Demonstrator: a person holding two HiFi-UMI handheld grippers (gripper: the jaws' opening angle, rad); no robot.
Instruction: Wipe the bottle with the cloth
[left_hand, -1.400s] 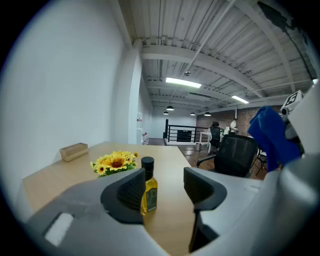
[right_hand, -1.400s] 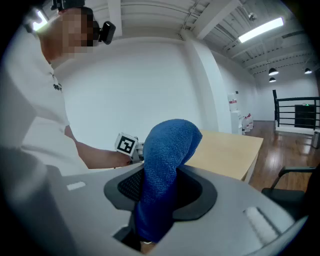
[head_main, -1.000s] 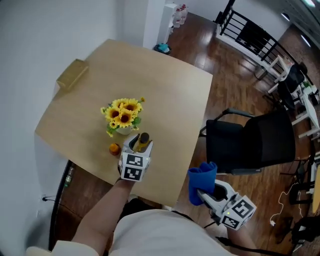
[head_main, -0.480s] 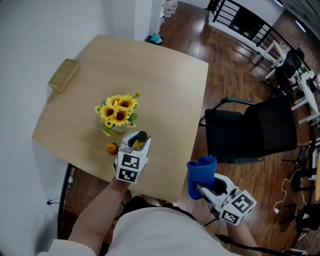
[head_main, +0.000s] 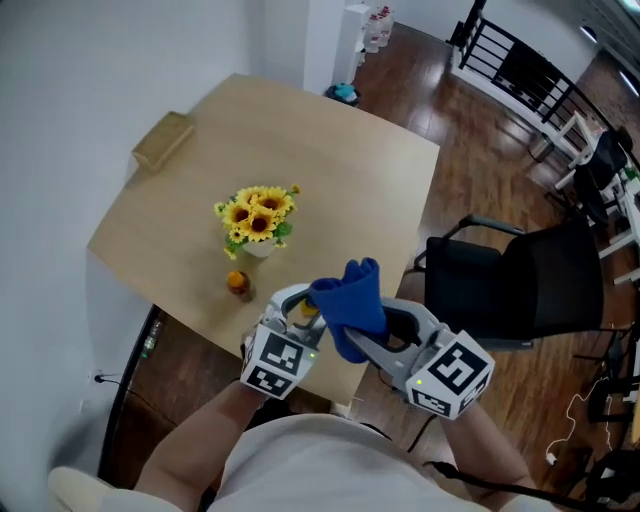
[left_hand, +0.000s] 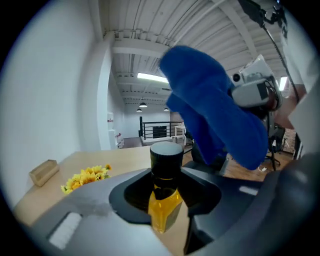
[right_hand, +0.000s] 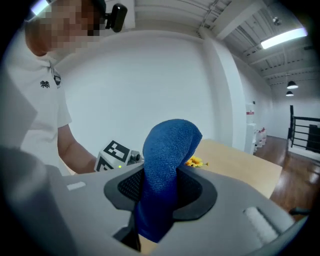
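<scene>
A small bottle (left_hand: 165, 186) with a black cap and yellow liquid stands upright between the jaws of my left gripper (left_hand: 165, 202), which is shut on it. In the head view the left gripper (head_main: 293, 315) holds the bottle (head_main: 303, 314) above the table's near edge. My right gripper (head_main: 368, 335) is shut on a blue cloth (head_main: 349, 303), which stands up out of its jaws (right_hand: 167, 175). The cloth (left_hand: 212, 112) hangs just above and to the right of the bottle's cap. I cannot tell whether the two touch.
On the wooden table (head_main: 340, 170) stand a pot of sunflowers (head_main: 258, 218), a small orange object (head_main: 237, 284) and a wooden block (head_main: 165, 139) at the far left. A black chair (head_main: 510, 290) stands to the right on the wood floor.
The left gripper has lifted the bottle off the table and drawn it toward me. The right gripper has swung left and up, bringing the cloth beside the bottle.
</scene>
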